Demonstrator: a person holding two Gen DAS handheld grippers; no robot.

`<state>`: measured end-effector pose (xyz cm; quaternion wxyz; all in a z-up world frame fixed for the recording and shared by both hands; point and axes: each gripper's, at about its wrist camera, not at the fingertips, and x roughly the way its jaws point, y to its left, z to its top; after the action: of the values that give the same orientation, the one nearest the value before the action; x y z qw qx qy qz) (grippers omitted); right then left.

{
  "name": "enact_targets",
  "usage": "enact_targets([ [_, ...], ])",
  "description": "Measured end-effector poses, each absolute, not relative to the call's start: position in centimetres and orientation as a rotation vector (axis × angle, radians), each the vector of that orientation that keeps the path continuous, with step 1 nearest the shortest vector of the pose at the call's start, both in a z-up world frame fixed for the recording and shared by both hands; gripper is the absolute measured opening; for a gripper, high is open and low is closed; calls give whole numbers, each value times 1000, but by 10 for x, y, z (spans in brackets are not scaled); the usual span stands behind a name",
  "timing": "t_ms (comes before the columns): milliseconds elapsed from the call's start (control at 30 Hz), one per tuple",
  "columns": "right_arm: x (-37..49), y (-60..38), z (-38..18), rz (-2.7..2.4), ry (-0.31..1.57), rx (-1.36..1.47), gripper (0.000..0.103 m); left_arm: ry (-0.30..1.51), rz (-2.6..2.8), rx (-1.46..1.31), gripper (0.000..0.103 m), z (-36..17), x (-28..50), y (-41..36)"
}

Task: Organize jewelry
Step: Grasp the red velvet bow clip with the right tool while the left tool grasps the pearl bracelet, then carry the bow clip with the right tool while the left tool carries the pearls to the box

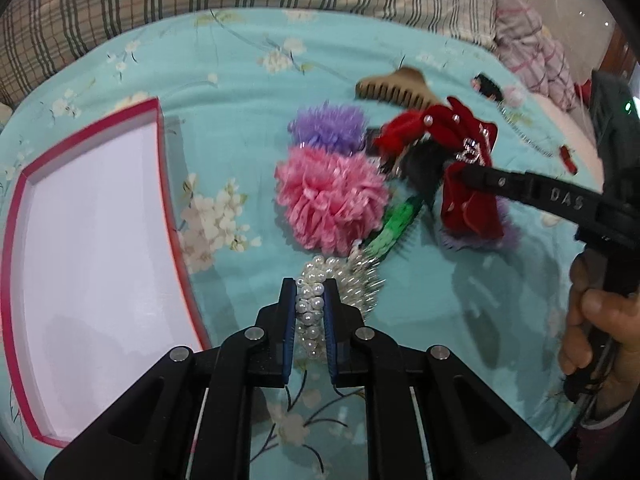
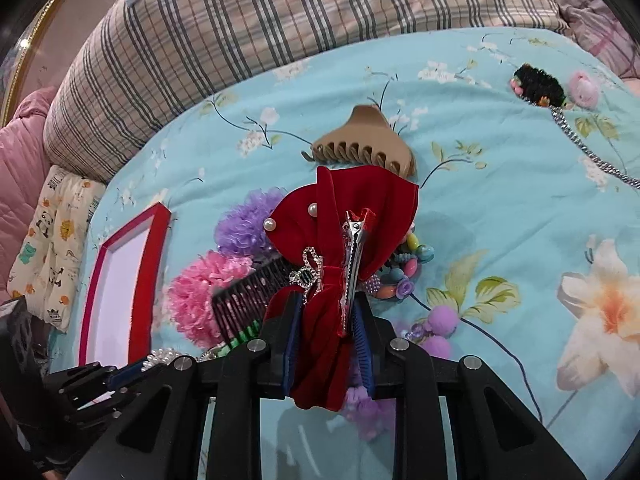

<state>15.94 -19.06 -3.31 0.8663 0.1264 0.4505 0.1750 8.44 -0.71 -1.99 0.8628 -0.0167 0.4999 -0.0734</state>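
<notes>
My left gripper is shut on a white pearl hair piece low over the bedspread. Its silver spiky end sticks out to the right. My right gripper is shut on a red velvet bow clip with pearls and a metal alligator clip, lifted above the pile; the bow also shows in the left wrist view. A red-rimmed box with a white inside lies left of the left gripper, and it also shows in the right wrist view.
On the turquoise floral bedspread lie a pink pompom, a purple pompom, a tan claw clip, a green comb, a black comb, a colourful bead bracelet and a silver chain. Plaid pillows line the back.
</notes>
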Motion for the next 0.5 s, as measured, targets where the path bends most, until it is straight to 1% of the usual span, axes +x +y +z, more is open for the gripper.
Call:
enact_targets([
  [267, 144, -192, -11, 393, 908, 267, 24, 972, -146, -94, 10, 13, 68, 15],
  [500, 132, -162, 3, 461, 896, 225, 24, 927, -101, -140, 10, 28, 54, 46],
])
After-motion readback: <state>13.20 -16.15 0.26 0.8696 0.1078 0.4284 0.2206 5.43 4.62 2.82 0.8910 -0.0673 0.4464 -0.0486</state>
